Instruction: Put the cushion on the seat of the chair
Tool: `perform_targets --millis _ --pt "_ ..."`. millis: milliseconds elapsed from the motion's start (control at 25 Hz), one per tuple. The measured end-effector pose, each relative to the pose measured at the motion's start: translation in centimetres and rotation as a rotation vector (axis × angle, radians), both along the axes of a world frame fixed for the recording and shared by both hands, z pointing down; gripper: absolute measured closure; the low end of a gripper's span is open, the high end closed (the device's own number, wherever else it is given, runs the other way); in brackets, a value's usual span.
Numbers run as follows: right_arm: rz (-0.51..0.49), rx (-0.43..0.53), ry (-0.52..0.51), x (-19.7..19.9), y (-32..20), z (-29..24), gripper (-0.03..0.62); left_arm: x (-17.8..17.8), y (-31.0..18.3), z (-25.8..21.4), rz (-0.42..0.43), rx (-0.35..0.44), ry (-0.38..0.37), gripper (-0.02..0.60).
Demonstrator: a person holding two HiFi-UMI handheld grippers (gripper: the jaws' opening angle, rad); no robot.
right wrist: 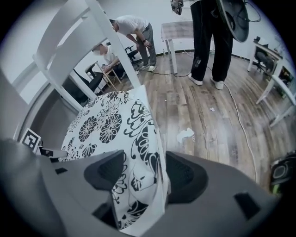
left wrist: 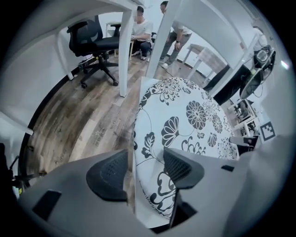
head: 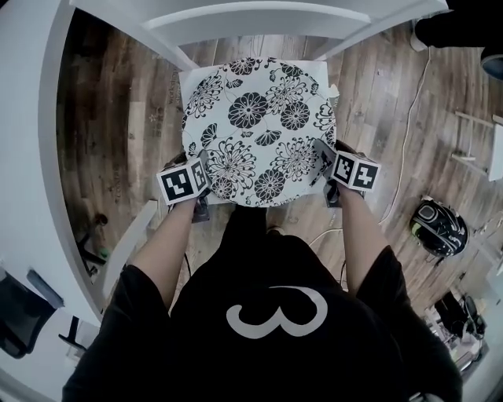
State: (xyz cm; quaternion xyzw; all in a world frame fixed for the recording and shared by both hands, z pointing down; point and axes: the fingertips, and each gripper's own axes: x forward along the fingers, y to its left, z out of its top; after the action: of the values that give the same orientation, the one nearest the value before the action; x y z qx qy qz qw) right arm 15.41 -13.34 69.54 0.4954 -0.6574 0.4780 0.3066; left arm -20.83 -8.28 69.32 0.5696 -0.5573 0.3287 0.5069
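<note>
A round white cushion (head: pixel 259 129) with black flower print lies flat on the white chair's seat, of which only a corner (head: pixel 186 78) shows; the backrest (head: pixel 259 20) is at the top. My left gripper (head: pixel 204 165) is at the cushion's near left edge and my right gripper (head: pixel 321 155) at its near right edge. In the left gripper view the cushion (left wrist: pixel 194 120) rim passes between the jaws of the left gripper (left wrist: pixel 145 162), which stand apart with gaps beside it. In the right gripper view the cushion (right wrist: pixel 106 120) edge stands between the spread jaws of the right gripper (right wrist: pixel 143 169).
Wood floor surrounds the chair. A white desk (head: pixel 31 157) curves along the left. A cable (head: pixel 409 141) and a black bag (head: pixel 438 228) lie on the floor at right. A black office chair (left wrist: pixel 95 41), a small table (right wrist: pixel 178 30) and a standing person (right wrist: pixel 210 37) are farther off.
</note>
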Motion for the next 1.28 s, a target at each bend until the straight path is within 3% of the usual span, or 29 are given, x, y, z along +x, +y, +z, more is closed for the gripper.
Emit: perform_targets --millis 80,160,280,440,680,880,960,1160,1240,1280 --pt "0.006 0.013 -0.023 -0.3 -0.1 -0.1 0.262 -0.6 0.1 0.2 -0.003 0.011 -0.028 0.309" --pt "0.011 0.033 -0.026 -0.1 -0.3 -0.5 0.23 -1.2 0.1 0.2 -0.009 0.026 -0.036 0.271" --pt "0.002 0.085 0.002 0.6 -0.5 -1.8 0.215 -2.2 0.1 -0.3 -0.039 0.055 -0.043 0.221" --pt "-0.027 0.176 -0.028 0.9 -0.4 -5.3 0.215 -3.1 0.9 -2.9 -0.086 0.123 -0.047 0.213" --pt "-0.076 0.343 -0.192 -0.3 2.2 -13.8 0.217 -1.8 3.5 -9.8 -0.21 0.271 0.107 0.215" --pt "-0.174 0.475 -0.314 -1.4 6.8 -22.9 0.218 2.9 6.7 -19.4 -0.201 0.471 0.247 0.215" --pt "-0.219 0.496 -0.353 -1.7 9.7 -26.2 0.231 5.4 8.7 -23.3 -0.178 0.543 0.316 0.216" --pt "-0.309 0.587 -0.475 -1.4 17.8 -34.8 0.372 13.3 14.2 -33.9 -0.064 0.711 0.491 0.244" --pt "-0.363 0.634 -0.5 -1.0 20.4 -38.2 0.42 16.0 16.5 -38.1 0.001 0.772 0.522 0.321" --pt "-0.387 0.659 -0.513 -0.9 21.4 -39.9 0.455 17.1 17.6 -40.0 0.035 0.802 0.53 0.398"
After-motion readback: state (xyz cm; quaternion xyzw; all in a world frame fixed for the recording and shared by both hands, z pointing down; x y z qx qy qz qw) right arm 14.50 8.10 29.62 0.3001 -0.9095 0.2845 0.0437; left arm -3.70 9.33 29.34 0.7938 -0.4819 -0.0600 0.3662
